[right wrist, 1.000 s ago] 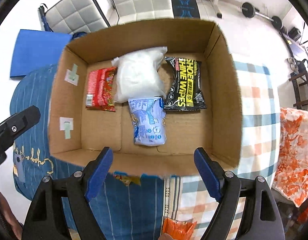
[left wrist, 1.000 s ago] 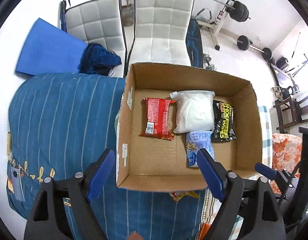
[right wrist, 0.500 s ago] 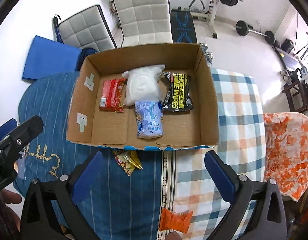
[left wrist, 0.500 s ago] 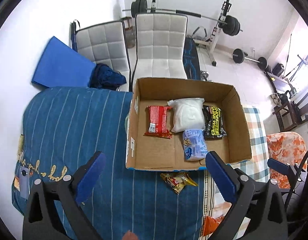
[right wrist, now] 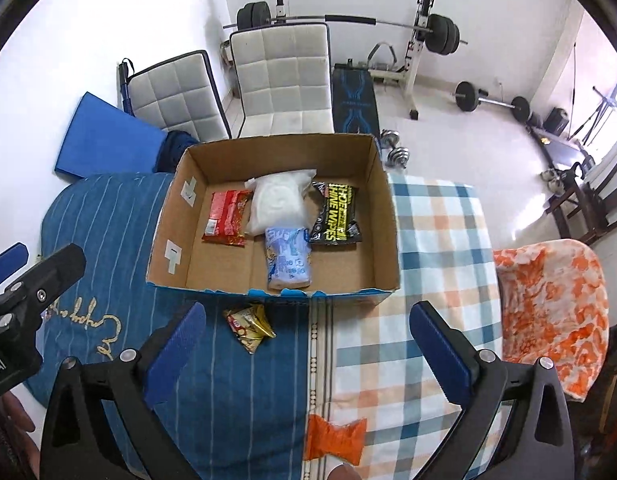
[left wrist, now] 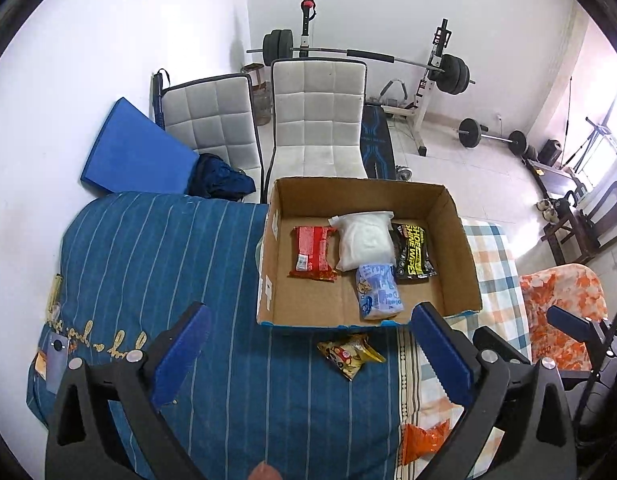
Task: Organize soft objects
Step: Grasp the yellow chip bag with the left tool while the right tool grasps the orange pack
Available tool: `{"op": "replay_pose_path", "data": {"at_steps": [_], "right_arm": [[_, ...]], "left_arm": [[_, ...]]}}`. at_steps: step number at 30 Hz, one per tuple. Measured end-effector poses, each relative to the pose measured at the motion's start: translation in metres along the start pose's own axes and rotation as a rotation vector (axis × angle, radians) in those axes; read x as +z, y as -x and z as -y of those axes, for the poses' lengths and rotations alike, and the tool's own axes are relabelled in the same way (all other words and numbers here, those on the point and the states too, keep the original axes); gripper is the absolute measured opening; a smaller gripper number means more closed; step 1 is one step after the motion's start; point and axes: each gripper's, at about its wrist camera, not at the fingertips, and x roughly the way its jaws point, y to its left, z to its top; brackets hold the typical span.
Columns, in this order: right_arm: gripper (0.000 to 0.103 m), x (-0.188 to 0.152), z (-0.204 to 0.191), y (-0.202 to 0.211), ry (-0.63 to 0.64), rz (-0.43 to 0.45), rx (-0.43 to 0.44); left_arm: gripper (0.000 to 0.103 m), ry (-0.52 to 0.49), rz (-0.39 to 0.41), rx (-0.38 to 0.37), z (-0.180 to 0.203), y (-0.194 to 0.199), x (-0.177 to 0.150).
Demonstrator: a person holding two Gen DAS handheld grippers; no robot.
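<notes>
Both grippers, left gripper [left wrist: 308, 332] and right gripper [right wrist: 306, 330], have risen from the box [right wrist: 388, 220], jaws spread wide, empty.

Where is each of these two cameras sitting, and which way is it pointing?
Left wrist: rides on the left tool, looking steeply down over the blue striped cover at the cardboard box; shows its own open blue fingers, with the right tool at the right edge.
Right wrist: rides on the right tool, looking down at the box from further right, over the checked cloth; shows its own open fingers, the left tool at left.
Shared: the box, the gold packet, the orange packet.
</notes>
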Motion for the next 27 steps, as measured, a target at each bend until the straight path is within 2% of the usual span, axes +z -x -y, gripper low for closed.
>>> {"op": "replay_pose_path", "data": {"at_steps": [7, 12, 18, 23, 27], "right_arm": [[0.103, -0.008, 0.002, 0.017, -0.021, 0.013, 0.025], [0.103, -0.025, 0.015, 0.007, -0.072, -0.046, 0.06], [0.103, -0.081, 0.057, -0.042, -0.181, -0.255, 0.048], [0.103, -0.151, 0.083, -0.113, -0.216, -0.499, 0.011], [0.103, -0.189, 0.088, -0.155, -0.232, -0.604, 0.006]], "left_arm": [[0.103, -0.01, 0.01, -0.003, 0.001, 0.008, -0.009], [0.103, 0.001, -0.022, 0.002, -0.004, 0.006, -0.028], [0.103, 0.001, -0.168, 0.026, -0.011, -0.023, -0.082], [0.103, -0.011, -0.312, 0.046, -0.012, -0.062, -0.128], [0.103, -0.038, -0.4, 0.066, -0.008, -0.09, -0.155]]}}
